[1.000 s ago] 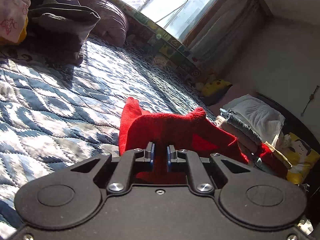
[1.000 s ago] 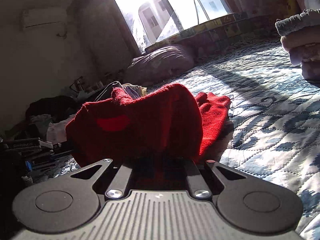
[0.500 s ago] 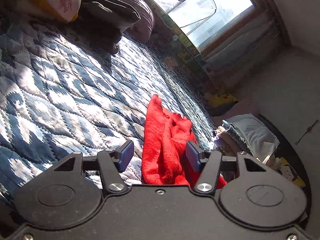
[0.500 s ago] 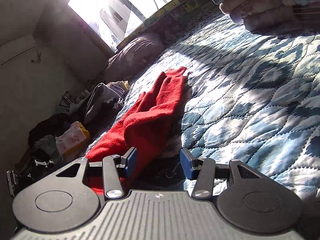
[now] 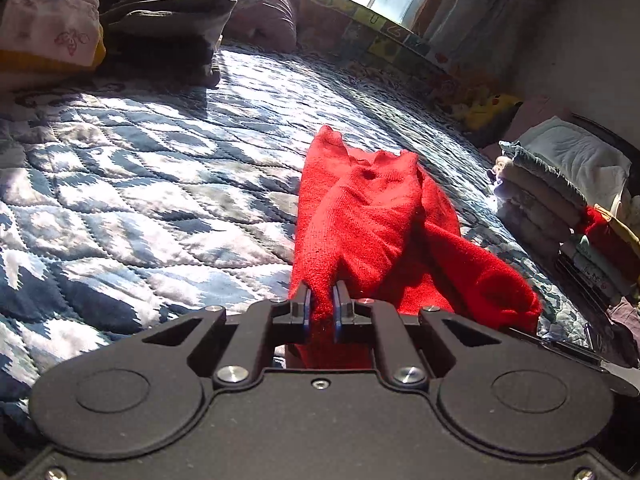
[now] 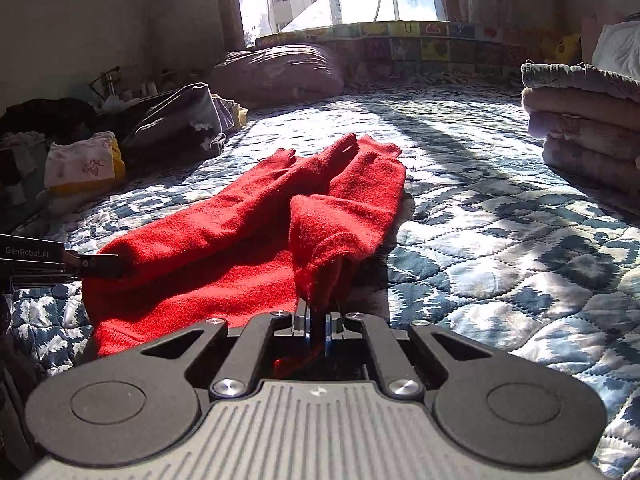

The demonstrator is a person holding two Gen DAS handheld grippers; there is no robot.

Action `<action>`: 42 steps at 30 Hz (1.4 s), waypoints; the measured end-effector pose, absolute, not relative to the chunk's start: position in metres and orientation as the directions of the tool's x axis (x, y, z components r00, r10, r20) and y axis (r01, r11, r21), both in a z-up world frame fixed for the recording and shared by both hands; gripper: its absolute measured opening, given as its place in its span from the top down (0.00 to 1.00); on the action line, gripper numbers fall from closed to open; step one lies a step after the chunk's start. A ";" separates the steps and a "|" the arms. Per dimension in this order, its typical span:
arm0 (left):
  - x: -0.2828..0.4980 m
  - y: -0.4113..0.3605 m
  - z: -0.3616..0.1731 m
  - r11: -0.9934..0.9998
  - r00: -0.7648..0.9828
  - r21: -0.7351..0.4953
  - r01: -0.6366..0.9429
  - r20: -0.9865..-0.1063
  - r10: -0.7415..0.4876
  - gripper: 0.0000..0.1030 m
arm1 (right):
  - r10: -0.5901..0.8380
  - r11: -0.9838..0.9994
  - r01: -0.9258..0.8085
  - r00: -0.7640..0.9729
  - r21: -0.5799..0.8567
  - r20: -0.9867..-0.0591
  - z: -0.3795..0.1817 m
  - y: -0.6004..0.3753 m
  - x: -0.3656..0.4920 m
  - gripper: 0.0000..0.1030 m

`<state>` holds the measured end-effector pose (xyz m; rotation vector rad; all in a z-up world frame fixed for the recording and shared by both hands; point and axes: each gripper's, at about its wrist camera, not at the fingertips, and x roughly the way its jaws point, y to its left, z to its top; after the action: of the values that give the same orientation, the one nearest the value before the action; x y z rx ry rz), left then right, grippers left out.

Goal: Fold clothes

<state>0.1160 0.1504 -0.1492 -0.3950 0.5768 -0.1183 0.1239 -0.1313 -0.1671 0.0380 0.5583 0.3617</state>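
A red knitted garment (image 5: 372, 220) lies bunched lengthwise on the blue-and-white quilted bed (image 5: 140, 184). My left gripper (image 5: 320, 306) is shut on a pinch of its near edge. In the right wrist view the same red garment (image 6: 256, 224) stretches away toward the window, with two long folds side by side. My right gripper (image 6: 317, 326) is shut on its near right corner, which rises off the quilt. The left gripper (image 6: 92, 266) shows at the left edge of that view, clamped on the other near corner.
A stack of folded clothes (image 6: 584, 120) stands on the right of the bed. Loose clothes (image 6: 180, 120) and a pink-and-yellow bundle (image 6: 84, 164) pile up on the left. A mauve pillow (image 6: 280, 70) lies under the window, with bare quilt (image 6: 500, 216) between garment and stack.
Both grippers were shut on the garment, opened half a second ago while it lay on the quilt, and have now shut again on its near edge.
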 end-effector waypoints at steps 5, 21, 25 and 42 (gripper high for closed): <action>0.111 0.154 -0.171 0.928 0.766 -0.372 -0.028 -0.604 -0.219 0.91 | 0.316 0.943 -0.315 0.733 0.112 -0.603 -0.194 -0.138 0.112 0.93; 0.137 0.176 -0.150 0.846 0.804 -0.531 -0.045 -0.522 -0.285 0.56 | 0.464 0.799 -0.188 0.798 0.572 -0.385 -0.176 -0.223 0.152 0.41; 0.170 0.164 -0.130 0.880 0.802 -0.474 0.021 -0.518 -0.298 0.56 | 0.477 0.741 -0.130 0.793 0.659 -0.380 -0.191 -0.241 0.188 0.41; 0.357 0.089 -0.135 0.955 0.644 -0.212 0.205 -0.706 -0.295 0.55 | 0.481 0.796 -0.162 0.755 0.584 -0.446 -0.199 -0.221 0.250 0.23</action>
<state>0.3575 0.0895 -0.1347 -0.1163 0.8230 -0.2854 0.2499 -0.2215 -0.1986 0.5485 0.6228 0.3702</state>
